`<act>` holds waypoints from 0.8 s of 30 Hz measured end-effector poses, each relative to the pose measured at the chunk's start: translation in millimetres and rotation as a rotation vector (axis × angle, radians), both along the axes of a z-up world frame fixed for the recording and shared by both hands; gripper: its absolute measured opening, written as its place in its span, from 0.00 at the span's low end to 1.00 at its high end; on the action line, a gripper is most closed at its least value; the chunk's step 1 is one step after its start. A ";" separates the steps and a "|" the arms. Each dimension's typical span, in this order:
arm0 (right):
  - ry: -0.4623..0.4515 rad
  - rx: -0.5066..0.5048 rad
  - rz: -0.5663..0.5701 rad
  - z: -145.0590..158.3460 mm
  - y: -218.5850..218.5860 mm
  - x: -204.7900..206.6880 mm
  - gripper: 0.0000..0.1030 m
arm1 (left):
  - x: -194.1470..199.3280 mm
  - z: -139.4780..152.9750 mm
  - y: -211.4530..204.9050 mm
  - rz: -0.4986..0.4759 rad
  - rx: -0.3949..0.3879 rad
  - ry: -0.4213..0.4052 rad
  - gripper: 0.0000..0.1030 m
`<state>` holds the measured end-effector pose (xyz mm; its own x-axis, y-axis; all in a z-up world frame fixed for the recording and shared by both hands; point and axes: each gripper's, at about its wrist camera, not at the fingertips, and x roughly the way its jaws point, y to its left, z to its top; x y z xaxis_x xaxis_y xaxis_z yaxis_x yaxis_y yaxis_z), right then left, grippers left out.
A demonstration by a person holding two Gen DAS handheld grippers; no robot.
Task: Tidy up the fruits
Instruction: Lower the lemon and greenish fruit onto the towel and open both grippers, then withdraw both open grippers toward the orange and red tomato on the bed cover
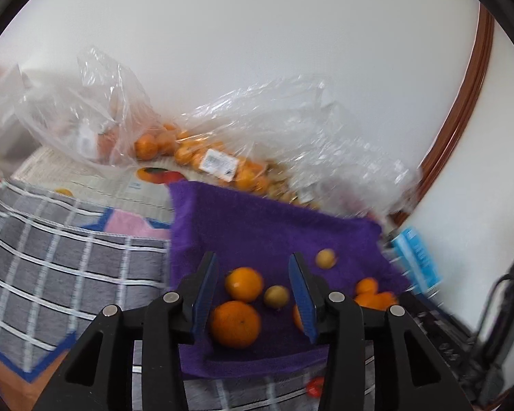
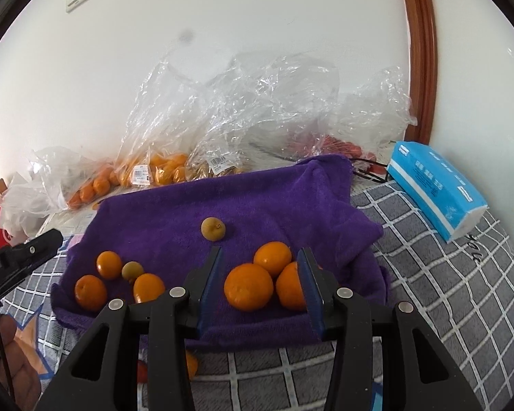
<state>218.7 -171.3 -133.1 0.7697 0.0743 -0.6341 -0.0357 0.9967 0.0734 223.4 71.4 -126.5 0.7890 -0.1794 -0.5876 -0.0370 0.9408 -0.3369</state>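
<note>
The right gripper (image 2: 260, 294) is hovering low over a purple towel (image 2: 264, 202), its jaws standing wide apart and holding nothing, with one orange (image 2: 248, 286) sitting on the cloth between the blue pads. Two more oranges (image 2: 272, 258) are crowding against it, the rightmost partly hidden behind the right finger. The left gripper (image 1: 255, 296) is likewise gaping over the towel's other end, empty, framing two oranges (image 1: 235, 324) and a small brownish-yellow fruit (image 1: 276, 296); its view is smeared by motion blur. Farther up the towel, a lone brownish fruit (image 2: 213, 228) is lying apart from both clusters. Under the towel, a grey checked blanket (image 2: 438, 294) is spreading out, with a blue tissue pack (image 2: 435, 190) resting on it to the right. Below the towel's near edge, an orange and something red are peeking out, mostly cut off by the gripper body. Against the white wall, clear plastic bags (image 2: 161, 167) are holding more oranges, each bearing a printed label; a further bag (image 2: 339, 145) is holding red fruit too obscured by crinkled film to identify. A person's hand (image 2: 15, 370) is showing at the lower left edge.
</note>
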 end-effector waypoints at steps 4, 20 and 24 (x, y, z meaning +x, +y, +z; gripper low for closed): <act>-0.009 -0.085 0.004 7.6 9.9 -12.5 0.43 | -13.3 8.0 1.5 -0.011 0.069 0.013 0.39; 0.103 -0.037 0.107 -18.4 41.9 -46.2 0.44 | -80.3 -37.8 38.4 0.066 0.208 0.169 0.40; 0.106 -0.034 0.121 -23.3 49.3 -52.8 0.44 | -88.9 -50.5 43.9 0.062 0.215 0.190 0.40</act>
